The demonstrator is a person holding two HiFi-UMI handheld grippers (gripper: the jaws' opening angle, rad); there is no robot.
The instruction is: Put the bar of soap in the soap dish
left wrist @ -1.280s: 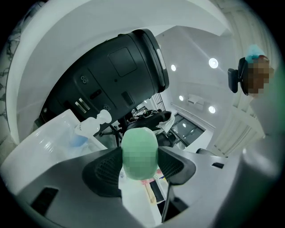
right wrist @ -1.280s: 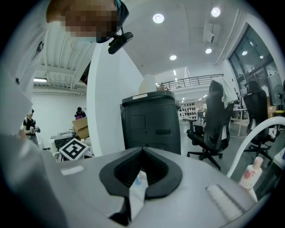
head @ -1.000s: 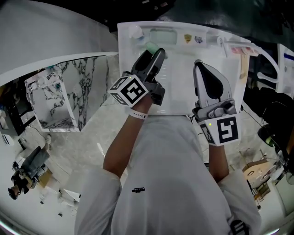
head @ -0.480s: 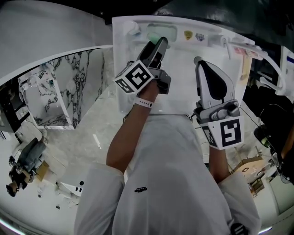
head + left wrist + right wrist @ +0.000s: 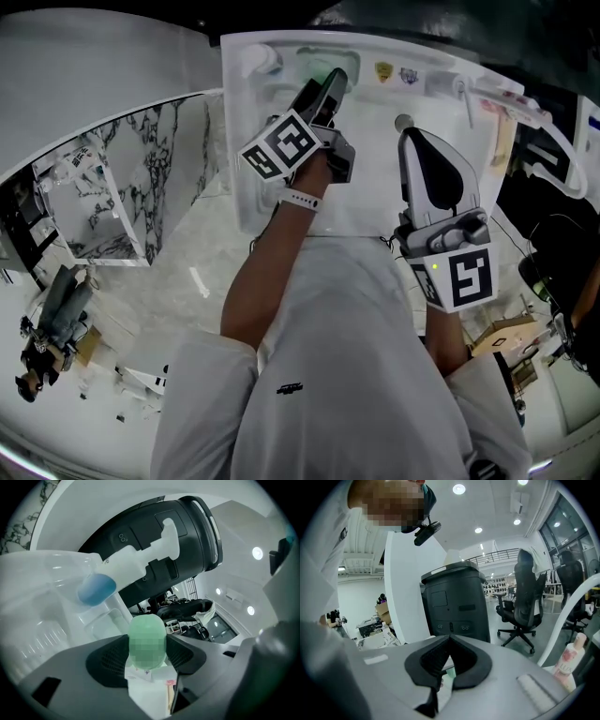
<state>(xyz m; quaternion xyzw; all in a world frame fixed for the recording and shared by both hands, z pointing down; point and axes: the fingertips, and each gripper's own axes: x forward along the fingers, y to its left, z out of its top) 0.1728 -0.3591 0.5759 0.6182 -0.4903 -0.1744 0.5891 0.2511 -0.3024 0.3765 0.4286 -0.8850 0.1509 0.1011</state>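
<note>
A pale green bar of soap (image 5: 146, 639) sits between the jaws of my left gripper (image 5: 330, 82), which is shut on it. In the head view that gripper reaches over the white sink (image 5: 246, 141) to its back rim, where the translucent soap dish (image 5: 317, 58) stands; its tip is at the dish's front edge. The dish (image 5: 108, 620) also shows just beyond the soap in the left gripper view. Whether the soap touches the dish cannot be told. My right gripper (image 5: 405, 127) hangs over the basin's right half, jaws together and holding nothing.
A white tap (image 5: 154, 557) with a blue cap (image 5: 96, 588) juts out above the dish. A pink-labelled bottle (image 5: 568, 663) stands at the right. Small items line the sink's back rim (image 5: 394, 75). A marble-patterned panel (image 5: 178, 169) flanks the sink's left.
My left gripper has carried the soap forward, from over the basin to the soap dish at the back rim. The right gripper has stayed almost still.
</note>
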